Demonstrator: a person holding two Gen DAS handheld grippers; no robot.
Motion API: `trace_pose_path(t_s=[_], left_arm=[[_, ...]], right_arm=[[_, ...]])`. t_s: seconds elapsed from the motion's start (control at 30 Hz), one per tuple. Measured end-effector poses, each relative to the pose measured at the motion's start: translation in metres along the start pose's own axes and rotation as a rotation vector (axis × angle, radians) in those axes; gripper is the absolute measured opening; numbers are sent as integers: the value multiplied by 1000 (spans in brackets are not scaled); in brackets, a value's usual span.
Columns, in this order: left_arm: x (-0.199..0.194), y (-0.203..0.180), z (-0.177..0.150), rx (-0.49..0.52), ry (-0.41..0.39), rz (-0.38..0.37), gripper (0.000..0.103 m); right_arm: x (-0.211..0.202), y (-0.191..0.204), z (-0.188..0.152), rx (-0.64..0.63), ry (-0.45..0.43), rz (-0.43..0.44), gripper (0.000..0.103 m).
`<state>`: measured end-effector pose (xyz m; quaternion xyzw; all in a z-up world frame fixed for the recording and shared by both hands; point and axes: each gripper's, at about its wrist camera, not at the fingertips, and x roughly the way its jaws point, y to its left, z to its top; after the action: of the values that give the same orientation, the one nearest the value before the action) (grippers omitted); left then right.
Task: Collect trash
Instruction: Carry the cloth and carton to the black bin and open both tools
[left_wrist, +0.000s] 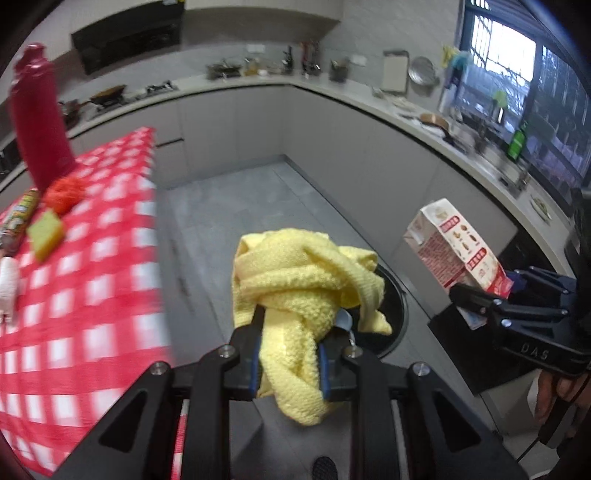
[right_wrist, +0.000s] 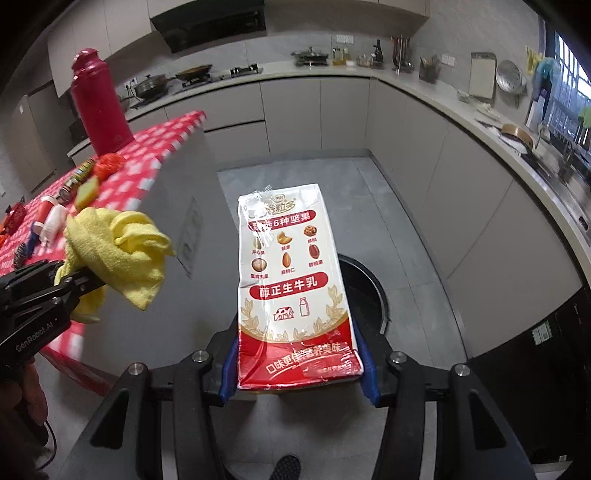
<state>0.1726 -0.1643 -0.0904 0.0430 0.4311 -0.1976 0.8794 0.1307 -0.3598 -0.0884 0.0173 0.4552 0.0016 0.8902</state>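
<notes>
Left wrist view: the left gripper (left_wrist: 291, 354) has its jaws pinched narrow on a yellow cloth (left_wrist: 303, 288), which bunches above the blue pads (left_wrist: 325, 373) and droops below them. Beneath the cloth lies a dark round bin (left_wrist: 397, 314) on the grey floor (left_wrist: 258, 192). To the right, the right gripper (left_wrist: 480, 306) grips a milk carton (left_wrist: 454, 247) by its red lower end, the carton tilted up and to the left. At the left edge is a table with a red checked tablecloth (left_wrist: 92, 295); on it stand a red flask (left_wrist: 37, 118), an orange scrubber (left_wrist: 64, 194) and a yellow-green sponge (left_wrist: 46, 232).

Right wrist view: the right gripper (right_wrist: 297, 369) is clamped at medium width on the carton (right_wrist: 295, 280), pads on its two side walls near the red base. The bin (right_wrist: 369, 295) shows just past the carton, partly hidden by it. At the left, the left gripper (right_wrist: 79, 282) carries the cloth (right_wrist: 118, 251) in front of the table (right_wrist: 155, 155), where the flask (right_wrist: 99, 103) stands.
</notes>
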Motion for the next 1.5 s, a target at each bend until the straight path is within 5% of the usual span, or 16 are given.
trace_pose_path(t_s=[0.43,0.9,0.97,1.03,1.07,1.1,1.3,1.5], left_arm=[[87,-57,-11,7,139,-1,24],[179,-59,-18,-58,271,-12,26],[183,-56,-18,-96,259,-54,38],[189,-49,-20,-151,263,-108,90],[190,-47,-21,-168,258,-120,92],[189,-46,-21,-164,250,-115,92],[177,-43,-27,-128,223,64,92],[174,-43,-39,-138,236,107,92]], right_arm=[[77,-61,-24,-51,118,16,54],[179,-72,-33,-202,231,55,54],[188,-70,-35,-242,248,49,54],[196,-67,-33,-296,244,6,68],[200,-67,-30,-301,236,-9,85],[201,-71,-29,-295,222,-10,88],[189,-99,-20,-210,198,-66,91],[192,-119,-28,-82,248,-77,98]])
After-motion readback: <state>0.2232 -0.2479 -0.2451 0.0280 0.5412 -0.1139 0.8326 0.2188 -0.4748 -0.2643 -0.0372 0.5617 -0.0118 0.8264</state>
